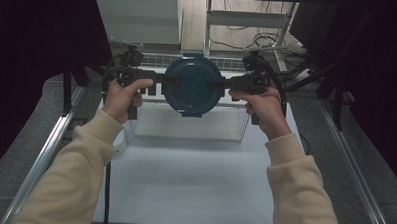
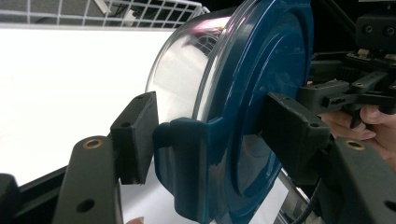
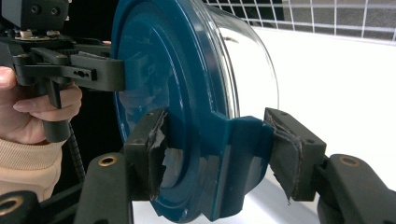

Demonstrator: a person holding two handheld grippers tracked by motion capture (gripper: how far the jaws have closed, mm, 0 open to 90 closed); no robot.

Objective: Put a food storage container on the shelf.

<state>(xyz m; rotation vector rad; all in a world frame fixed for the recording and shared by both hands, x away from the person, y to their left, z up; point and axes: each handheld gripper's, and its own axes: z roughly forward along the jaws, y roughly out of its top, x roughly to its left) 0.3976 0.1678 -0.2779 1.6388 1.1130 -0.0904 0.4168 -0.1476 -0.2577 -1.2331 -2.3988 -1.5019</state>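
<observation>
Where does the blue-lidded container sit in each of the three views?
High view: container at upper centre, lid up, held between the left gripper and right gripper over the wire basket.
Left gripper view: centre-right, lid clip between the jaws.
Right gripper view: centre-left, lid clip between the jaws.
Shared landmark: the basket's white grid.

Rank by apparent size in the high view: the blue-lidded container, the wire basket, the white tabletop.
1. White tabletop, largest.
2. Wire basket, clearly wider than the container.
3. Blue-lidded container, smallest; held up nearer the camera, so it looks bigger than it is.
</observation>
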